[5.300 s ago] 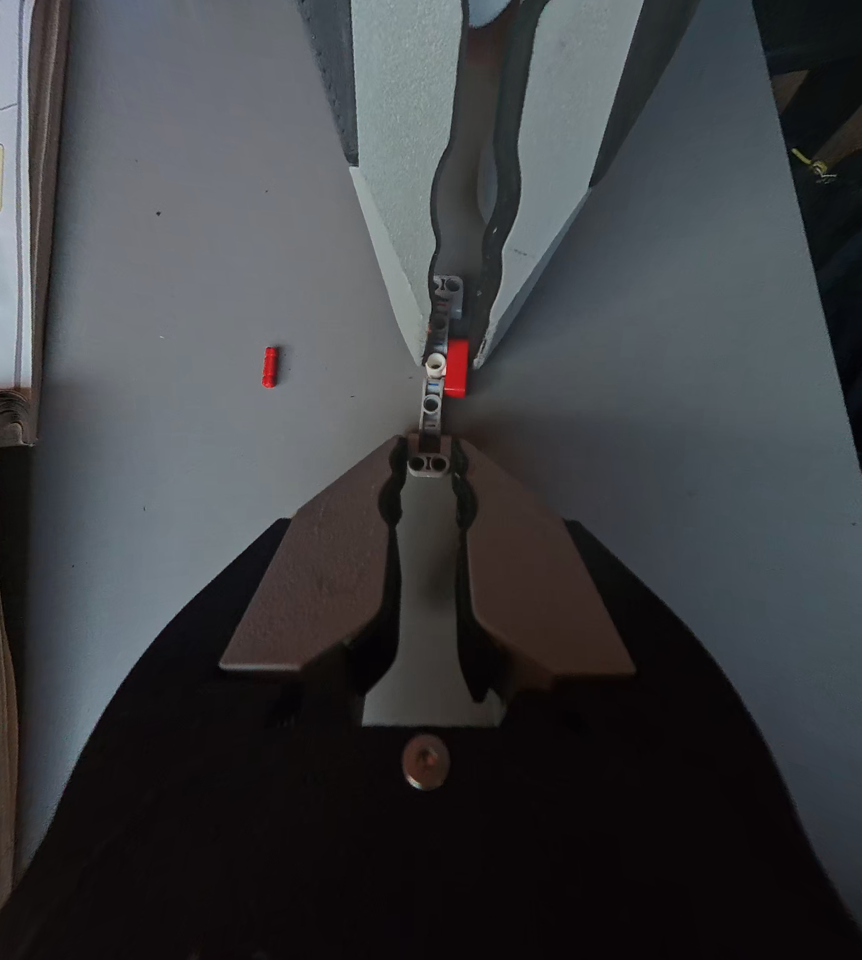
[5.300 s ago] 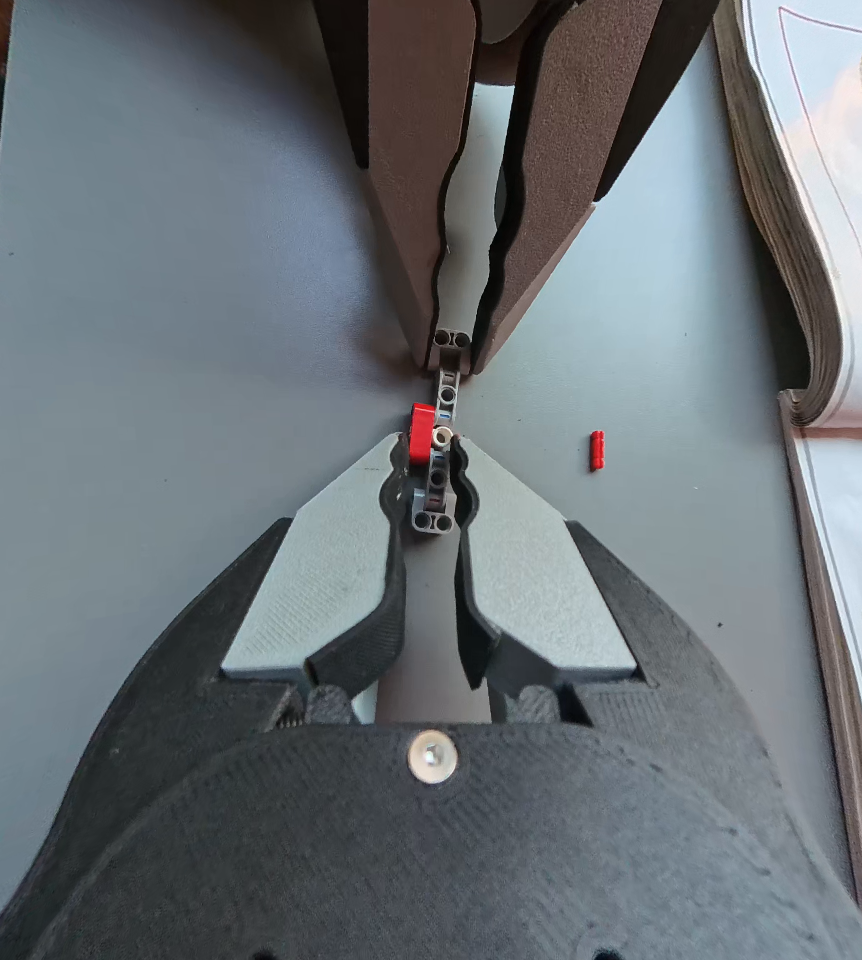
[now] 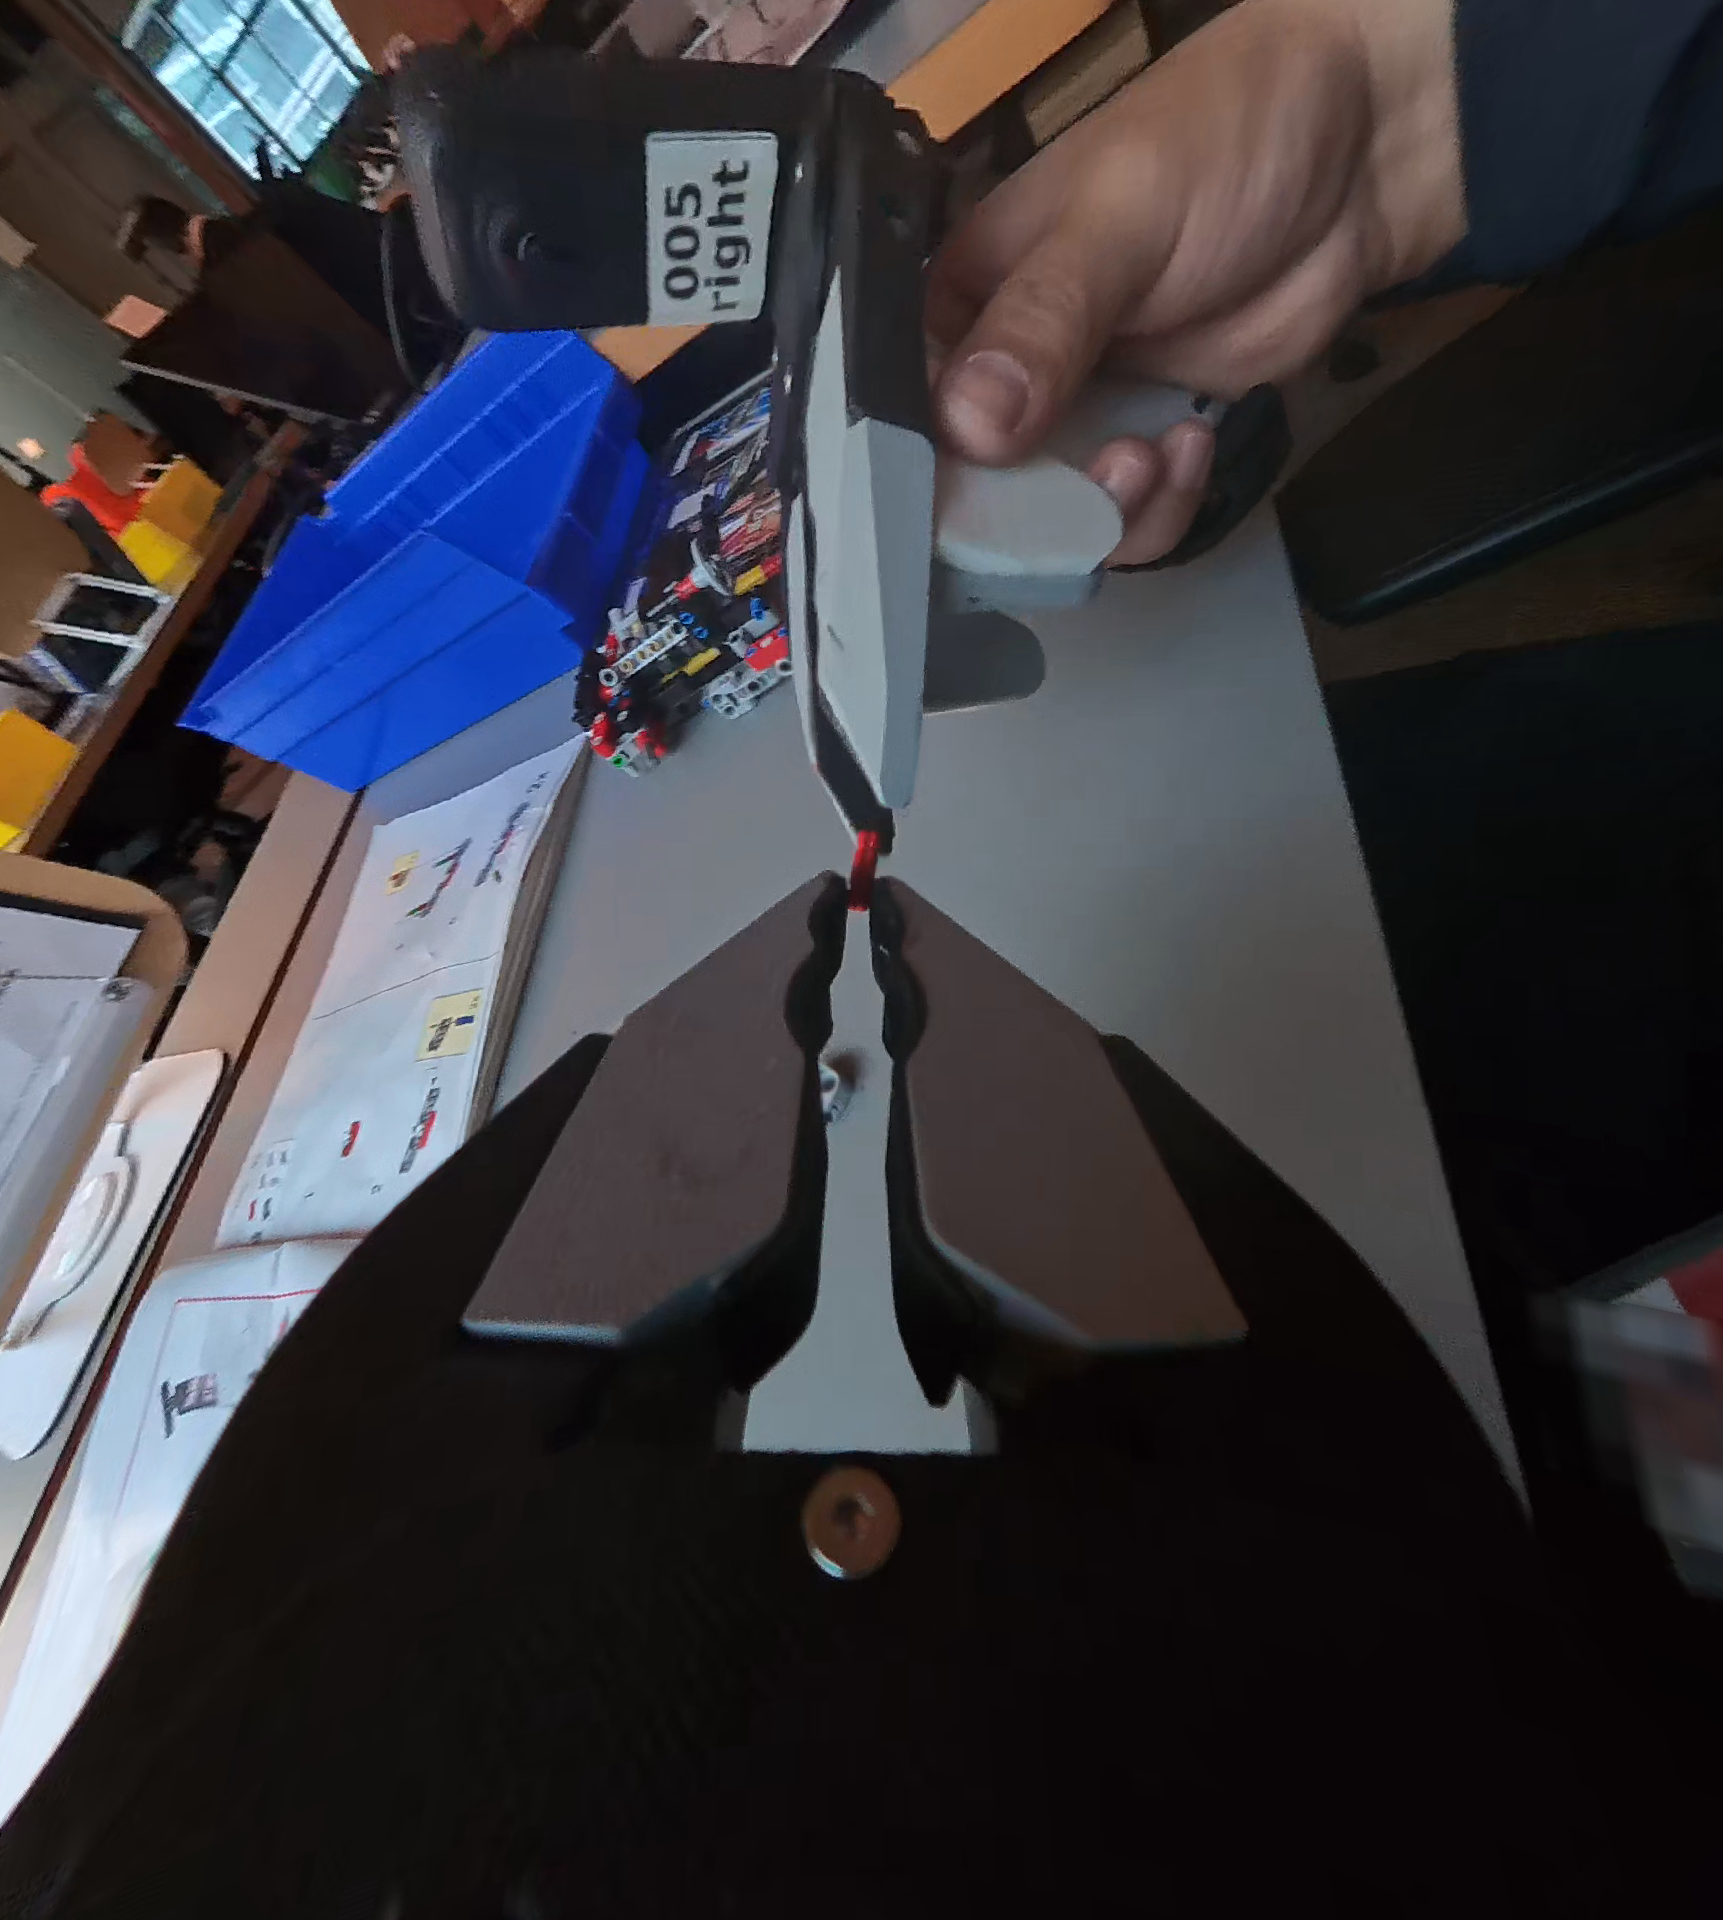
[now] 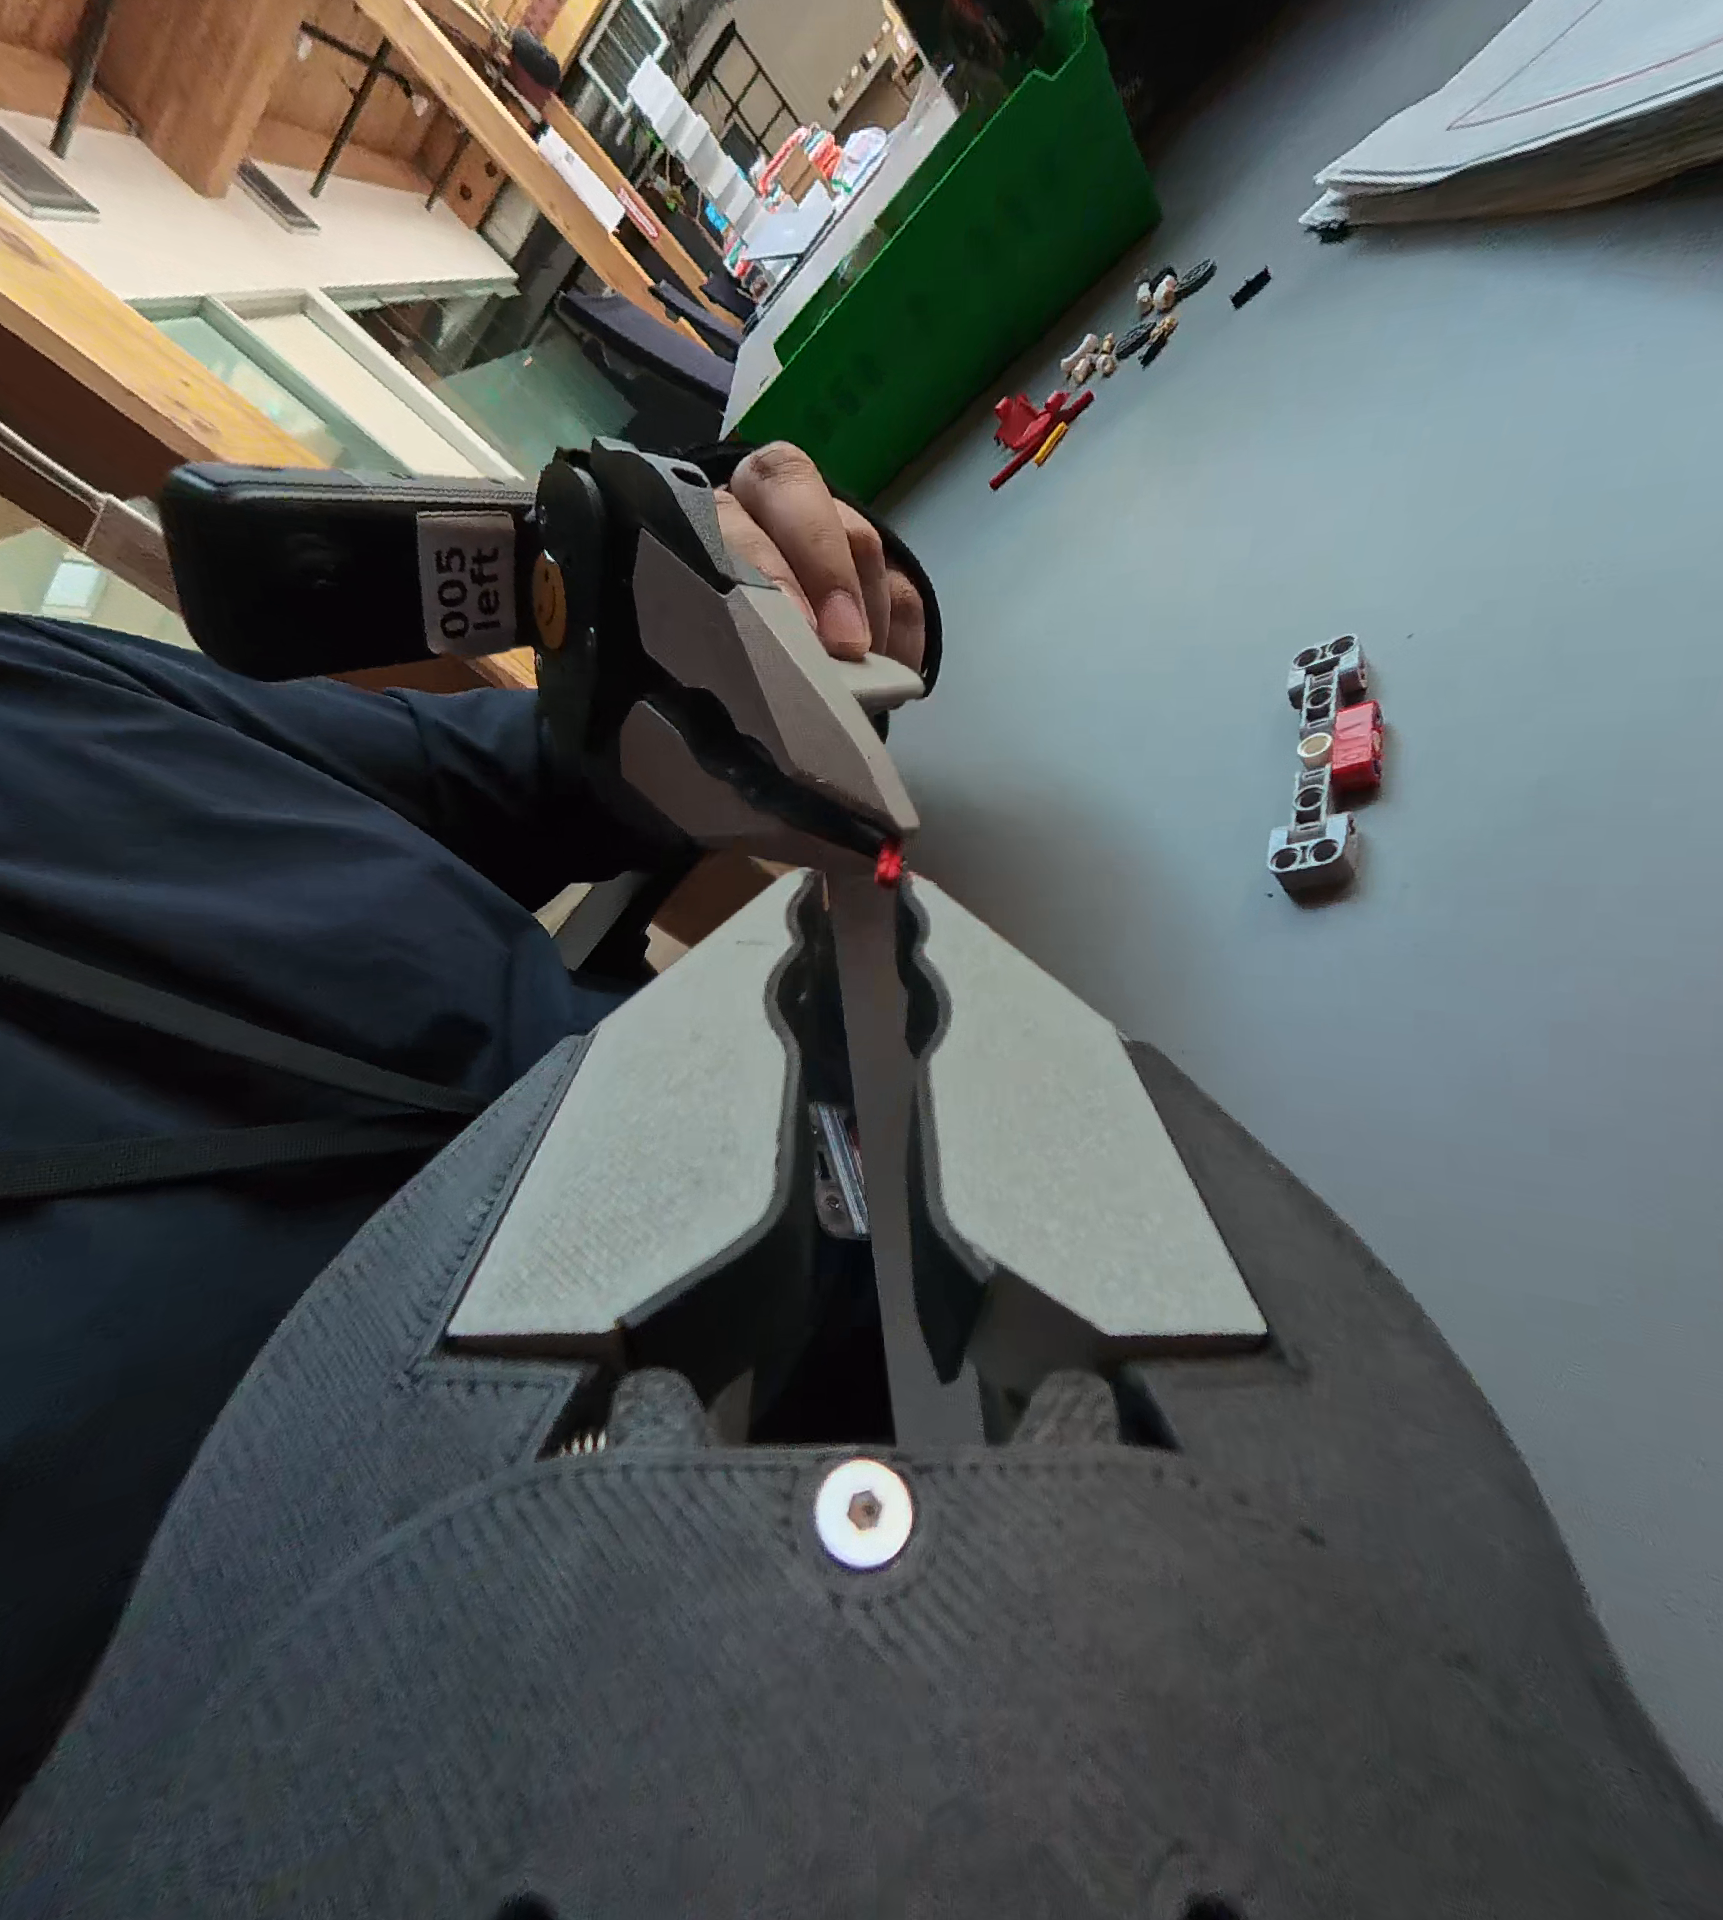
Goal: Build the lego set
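Both grippers have lifted off the grey table (image 4: 1459,1143) since the earlier frames, where they gripped the two ends of the grey-and-red brick assembly (image 4: 1322,769); that assembly now lies flat on the table, well apart and off to the right of the right gripper's tips, and the small red pin (image 3: 863,871) that lay loose on the table is now up in the air between the two tool tips. Left gripper (image 3: 859,902) is closed on the near end of the red pin, fingertips pressing both sides. Right gripper (image 4: 862,883) has its jaws slightly parted, the pin's far end sits at its right fingertip (image 4: 924,896); from the left wrist view that end disappears into the tip, so cannot tell if it is pinched. A hand (image 3: 1179,239) holds the right tool. Beyond the left gripper's tips: open instruction booklet (image 3: 400,997) to the left, a larger brick model (image 3: 680,665) and blue bins (image 3: 441,582) further off. Green bin (image 4: 961,260) and scattered small parts (image 4: 1044,421) lie far ahead of the right gripper.
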Tool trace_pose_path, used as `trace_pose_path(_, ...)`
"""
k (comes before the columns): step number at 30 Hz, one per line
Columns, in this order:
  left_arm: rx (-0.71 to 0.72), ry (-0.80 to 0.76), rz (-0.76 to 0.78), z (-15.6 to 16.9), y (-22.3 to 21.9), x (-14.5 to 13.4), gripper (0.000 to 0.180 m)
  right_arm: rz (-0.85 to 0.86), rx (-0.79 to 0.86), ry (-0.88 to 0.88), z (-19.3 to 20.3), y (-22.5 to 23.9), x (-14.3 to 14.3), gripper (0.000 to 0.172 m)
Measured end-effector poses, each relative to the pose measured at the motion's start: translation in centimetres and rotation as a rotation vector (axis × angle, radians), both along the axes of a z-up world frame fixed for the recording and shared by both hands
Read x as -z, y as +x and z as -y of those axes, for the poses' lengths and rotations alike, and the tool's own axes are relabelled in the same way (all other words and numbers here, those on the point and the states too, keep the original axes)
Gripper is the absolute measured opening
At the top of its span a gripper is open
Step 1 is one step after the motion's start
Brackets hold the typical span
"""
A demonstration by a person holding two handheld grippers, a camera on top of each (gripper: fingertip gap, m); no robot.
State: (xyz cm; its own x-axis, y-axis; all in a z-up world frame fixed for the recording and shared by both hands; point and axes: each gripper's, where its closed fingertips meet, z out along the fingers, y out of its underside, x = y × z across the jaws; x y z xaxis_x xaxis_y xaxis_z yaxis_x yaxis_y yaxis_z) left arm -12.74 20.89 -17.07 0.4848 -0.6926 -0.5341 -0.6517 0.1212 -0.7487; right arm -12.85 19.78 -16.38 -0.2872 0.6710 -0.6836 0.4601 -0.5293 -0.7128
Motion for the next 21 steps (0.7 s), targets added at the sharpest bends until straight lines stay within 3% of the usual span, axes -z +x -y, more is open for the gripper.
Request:
trace_pose_path(5, -0.053, 0.013, -0.001, -0.4, -0.4, -0.1, 0.002, -0.044, 0.04, 0.008, -0.5, 0.2, -0.6, 0.007)
trace_pose_path(10, -0.064, 0.037, -0.019, -0.5, -0.4, -0.2, 0.002, -0.027, 0.123, 0.152, -1.4, -0.2, -0.1, 0.005)
trace_pose_path(21, -0.075, 0.069, -0.04, -0.3, -0.6, -0.4, 0.002, -0.01, 0.104, 0.297, -0.8, -0.9, 0.3, 0.0)
